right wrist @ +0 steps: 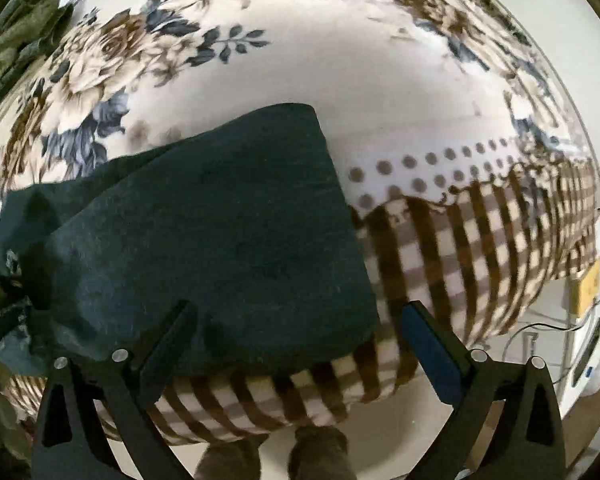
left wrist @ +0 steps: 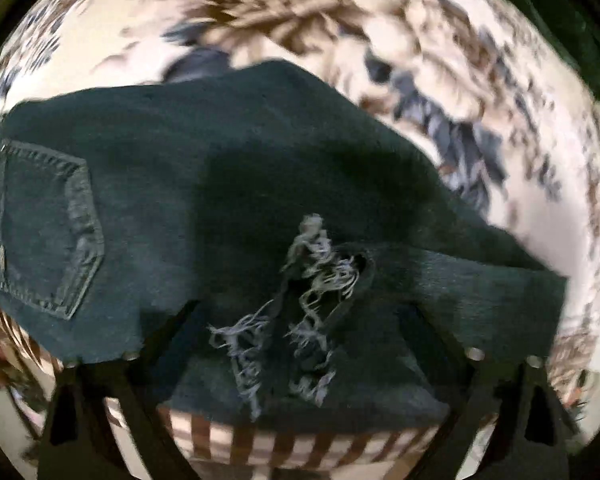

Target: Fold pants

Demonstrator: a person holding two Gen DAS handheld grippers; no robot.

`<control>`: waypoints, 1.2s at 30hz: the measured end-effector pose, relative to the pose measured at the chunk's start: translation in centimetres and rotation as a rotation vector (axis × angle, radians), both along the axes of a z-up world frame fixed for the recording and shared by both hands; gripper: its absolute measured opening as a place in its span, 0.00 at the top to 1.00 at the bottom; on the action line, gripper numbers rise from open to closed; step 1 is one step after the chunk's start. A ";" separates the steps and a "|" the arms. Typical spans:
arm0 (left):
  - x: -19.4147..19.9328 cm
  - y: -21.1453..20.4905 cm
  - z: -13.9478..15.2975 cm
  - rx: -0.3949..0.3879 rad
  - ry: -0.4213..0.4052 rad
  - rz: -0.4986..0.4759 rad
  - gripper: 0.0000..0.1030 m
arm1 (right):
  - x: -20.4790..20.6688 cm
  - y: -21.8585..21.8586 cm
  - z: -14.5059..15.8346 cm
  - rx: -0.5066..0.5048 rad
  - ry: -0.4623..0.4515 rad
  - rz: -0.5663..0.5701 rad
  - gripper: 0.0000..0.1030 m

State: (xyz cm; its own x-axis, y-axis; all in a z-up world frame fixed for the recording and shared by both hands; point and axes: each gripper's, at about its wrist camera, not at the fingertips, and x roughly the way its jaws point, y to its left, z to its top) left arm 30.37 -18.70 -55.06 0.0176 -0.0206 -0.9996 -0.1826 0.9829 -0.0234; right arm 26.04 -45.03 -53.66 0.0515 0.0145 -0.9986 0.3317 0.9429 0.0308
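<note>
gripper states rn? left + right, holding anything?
Left gripper: open, fingers spread over the dark denim pants at the frayed rip, gripping nothing.
Right gripper: open, fingers straddling the pants' folded edge, not clamped.

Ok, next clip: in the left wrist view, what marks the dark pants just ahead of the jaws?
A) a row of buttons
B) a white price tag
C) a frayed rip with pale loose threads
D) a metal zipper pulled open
C: the pants show a ragged tear with pale threads hanging loose between the open jaws of the left gripper; no zipper, tag or buttons show, only a stitched back pocket further left.
</note>
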 end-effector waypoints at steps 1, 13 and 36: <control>0.0 -0.3 -0.2 0.025 -0.006 -0.020 0.32 | 0.1 -0.4 -0.3 0.010 0.000 -0.009 0.00; -3.2 4.1 2.1 0.041 0.001 -0.009 0.82 | 0.5 -3.7 -2.3 0.126 0.024 -0.014 0.00; -6.0 2.1 0.8 -0.088 0.009 -0.002 0.29 | 0.3 -2.0 -3.0 0.053 0.051 0.020 0.00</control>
